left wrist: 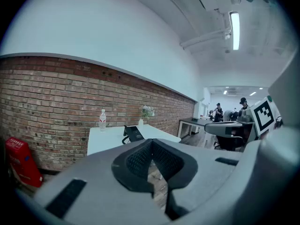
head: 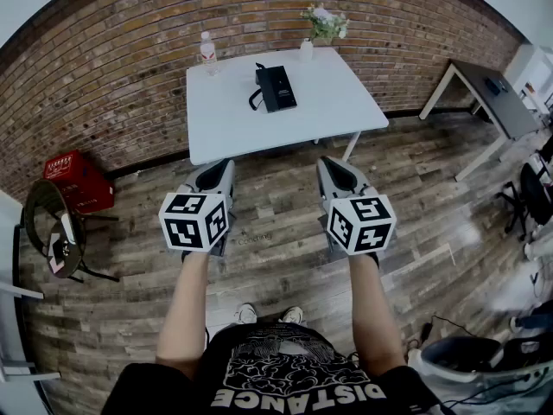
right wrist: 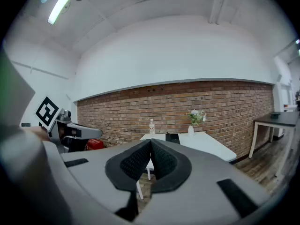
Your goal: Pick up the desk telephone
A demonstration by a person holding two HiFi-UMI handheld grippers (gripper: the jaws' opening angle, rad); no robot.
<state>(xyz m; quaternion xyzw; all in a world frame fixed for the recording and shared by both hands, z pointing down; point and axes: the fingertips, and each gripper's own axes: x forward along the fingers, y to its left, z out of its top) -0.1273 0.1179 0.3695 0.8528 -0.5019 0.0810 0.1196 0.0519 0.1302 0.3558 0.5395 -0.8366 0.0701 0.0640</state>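
Observation:
A black desk telephone (head: 276,87) with a curled cord lies on the white table (head: 328,111) against the brick wall; it also shows small in the left gripper view, telephone (left wrist: 133,134), and in the right gripper view, telephone (right wrist: 172,138). My left gripper (head: 217,169) and right gripper (head: 333,168) are both held side by side over the wooden floor, well short of the table's near edge. Both are shut with nothing between the jaws. Each points at the table, roughly level.
A water bottle (head: 208,50) and a vase of flowers (head: 321,26) stand at the table's far edge. A red crate (head: 78,180) and a round stand (head: 54,232) sit at the left. A grey desk (head: 494,98) and office chairs are at the right.

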